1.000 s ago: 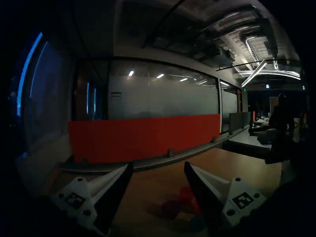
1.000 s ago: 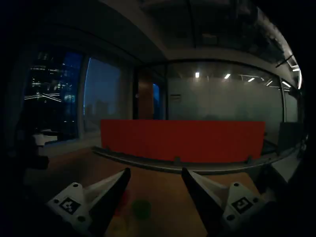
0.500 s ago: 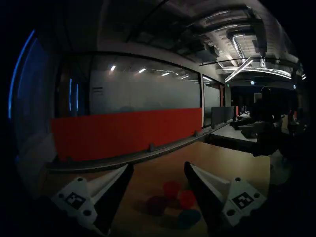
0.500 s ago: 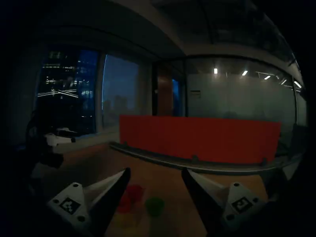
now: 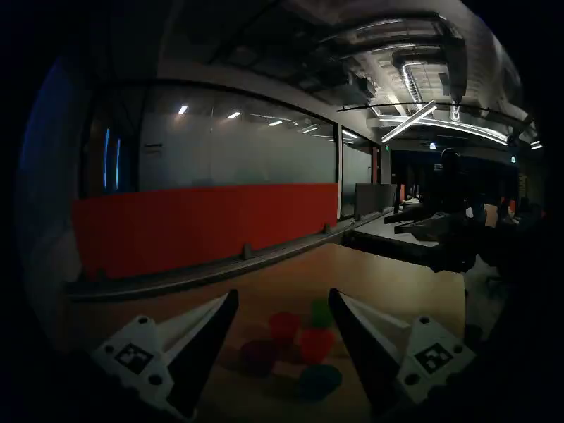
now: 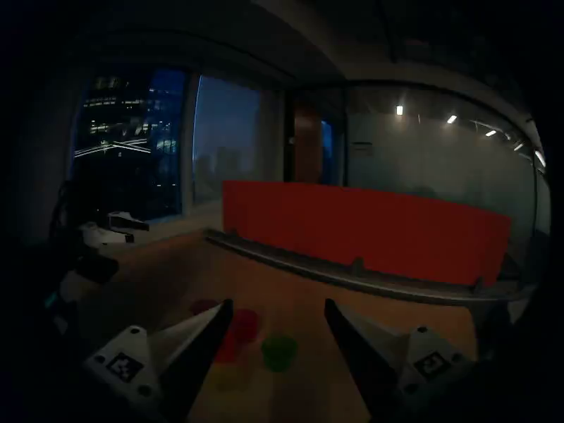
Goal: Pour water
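Note:
A cluster of small cups stands on the dim wooden table point(image 5: 395, 282). In the left gripper view I see two red cups point(image 5: 284, 326), a green cup point(image 5: 322, 314), a maroon cup point(image 5: 258, 354) and a teal cup point(image 5: 319, 381), below and just beyond my left gripper point(image 5: 282, 292). That gripper hovers open with nothing between its fingers. In the right gripper view the green cup point(image 6: 280, 352) and red cups point(image 6: 245, 324) sit ahead of my right gripper point(image 6: 277, 302), which is also open and holds nothing.
A red partition point(image 5: 204, 225) with a rail runs along the table's far edge, also seen as the red partition point(image 6: 366, 233). Another desk and a dark standing figure point(image 5: 451, 183) are at the right. A pale object point(image 6: 106, 229) lies at the left by the night windows.
Both views have swung and tilted down, so the cups moved up into fuller sight between the fingers. More cups show now. Both grippers stayed open.

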Available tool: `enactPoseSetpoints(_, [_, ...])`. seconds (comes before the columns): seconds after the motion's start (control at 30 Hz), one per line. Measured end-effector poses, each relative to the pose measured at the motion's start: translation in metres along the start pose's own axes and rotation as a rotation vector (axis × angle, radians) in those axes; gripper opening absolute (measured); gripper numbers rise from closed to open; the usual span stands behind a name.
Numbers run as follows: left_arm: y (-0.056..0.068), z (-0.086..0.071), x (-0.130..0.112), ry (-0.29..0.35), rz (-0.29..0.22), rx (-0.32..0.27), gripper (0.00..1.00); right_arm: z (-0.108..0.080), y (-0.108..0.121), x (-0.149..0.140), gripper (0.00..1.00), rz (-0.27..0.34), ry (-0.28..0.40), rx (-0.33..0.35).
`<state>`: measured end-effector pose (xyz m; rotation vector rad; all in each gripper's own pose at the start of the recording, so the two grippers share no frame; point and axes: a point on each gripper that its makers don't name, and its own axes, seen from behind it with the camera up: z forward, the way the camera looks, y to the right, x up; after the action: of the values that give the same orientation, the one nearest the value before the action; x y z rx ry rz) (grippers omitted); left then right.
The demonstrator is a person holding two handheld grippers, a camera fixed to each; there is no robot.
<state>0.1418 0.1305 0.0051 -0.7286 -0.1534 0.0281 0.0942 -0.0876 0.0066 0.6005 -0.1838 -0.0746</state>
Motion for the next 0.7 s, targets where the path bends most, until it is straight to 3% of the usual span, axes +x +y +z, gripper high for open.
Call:
enactPoseSetpoints(0.37, [0.014, 0.010, -0.033, -0.052, 0.015, -0.071, 0.95, 0.013, 0.003, -0.022, 1.00, -0.036, -0.069, 0.027])
enactPoseSetpoints(0.7, [0.017, 0.021, -0.076, -0.126, 0.020, -0.098, 0.95, 0.028, 0.005, -0.046, 1.00, -0.080, -0.127, 0.050])
